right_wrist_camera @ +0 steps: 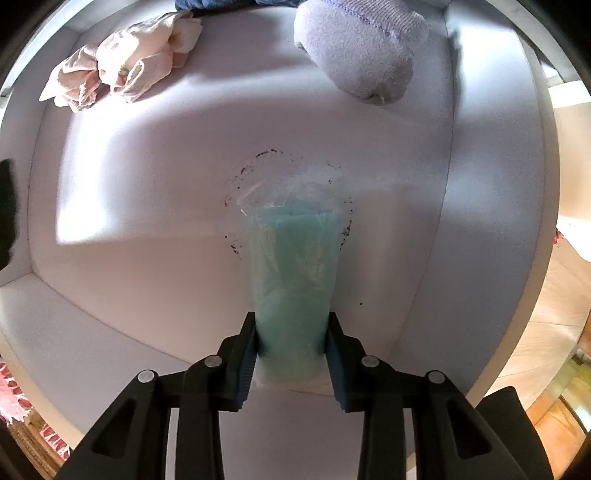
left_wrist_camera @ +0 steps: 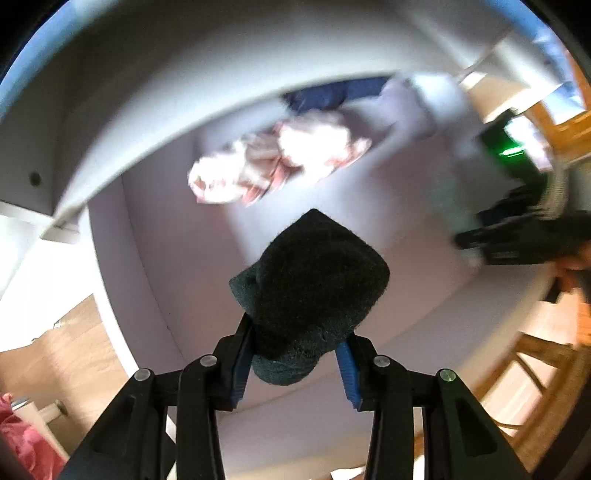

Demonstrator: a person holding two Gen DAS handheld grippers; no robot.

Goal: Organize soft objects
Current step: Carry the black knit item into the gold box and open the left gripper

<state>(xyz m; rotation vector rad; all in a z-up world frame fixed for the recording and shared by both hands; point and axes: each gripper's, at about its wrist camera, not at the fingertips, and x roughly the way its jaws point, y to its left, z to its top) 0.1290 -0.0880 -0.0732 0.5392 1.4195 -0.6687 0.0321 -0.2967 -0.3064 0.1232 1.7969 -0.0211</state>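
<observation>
1. White walls and a white floor formed the inside of a drawer or box (right_wrist_camera: 147, 280), with wooden flooring showing beyond its rim in both views.
2. On the box floor, a ring of dark specks (right_wrist_camera: 236, 206) lay around the far end of the bag described below.
3. The left tool (left_wrist_camera: 295, 354) pointed down into the box and was clenched on a dark green fuzzy cloth (left_wrist_camera: 314, 284), its blue pads pressing the bundle from both sides. The bundle bulged out past the tips.
4. The right tool (right_wrist_camera: 291, 347) was clamped on a clear plastic bag holding something pale blue-green (right_wrist_camera: 295, 266); the bag reached from the pads toward the box floor, though whether it touched there could not be told.
5. A crumpled pink-and-white cloth (right_wrist_camera: 122, 70) lay in the far left corner of the box.
6. A pale lavender sock (right_wrist_camera: 358, 48) lay near the far wall, to the right of the pink cloth and apart from it.
7. Something dark blue (right_wrist_camera: 207, 4) sat at the far edge between them, too cut off to identify.
8. From the left view, the right tool showed as a blurred dark shape at the right edge.
</observation>
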